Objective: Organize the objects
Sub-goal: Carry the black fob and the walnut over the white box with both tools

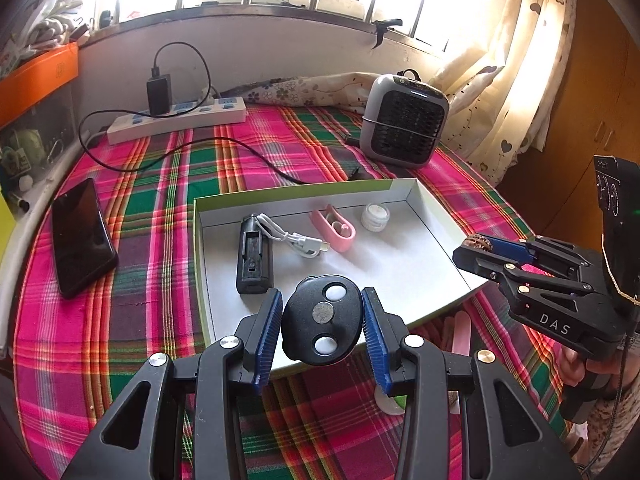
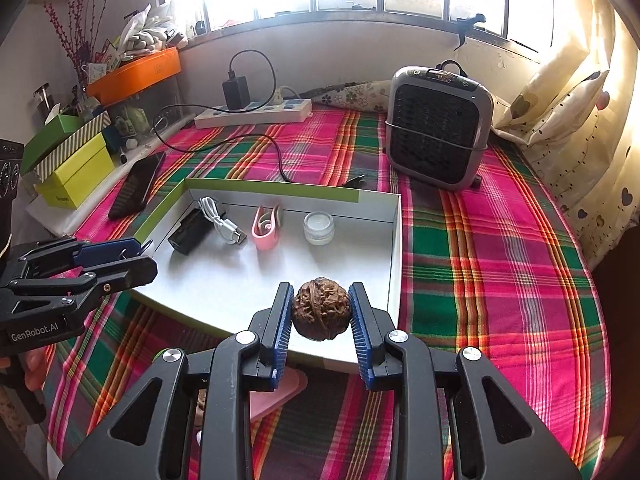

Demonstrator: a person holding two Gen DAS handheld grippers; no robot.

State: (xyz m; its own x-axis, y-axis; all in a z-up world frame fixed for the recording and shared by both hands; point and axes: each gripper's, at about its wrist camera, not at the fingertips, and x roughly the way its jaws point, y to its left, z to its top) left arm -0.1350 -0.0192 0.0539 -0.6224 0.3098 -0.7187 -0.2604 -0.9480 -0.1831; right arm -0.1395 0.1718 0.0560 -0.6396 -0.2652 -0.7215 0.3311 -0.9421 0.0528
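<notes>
My left gripper is shut on a black oval key fob with white buttons, held above the near edge of the open white box. My right gripper is shut on a brown walnut, held over the box's near edge; it also shows in the left wrist view. In the box lie a black battery charger, a white cable, a pink clip-like item and a small clear jar.
A black phone lies left of the box on the plaid cloth. A power strip with charger and a grey fan heater stand behind. A pink item and a small white piece lie under the grippers. Boxes stack at far left.
</notes>
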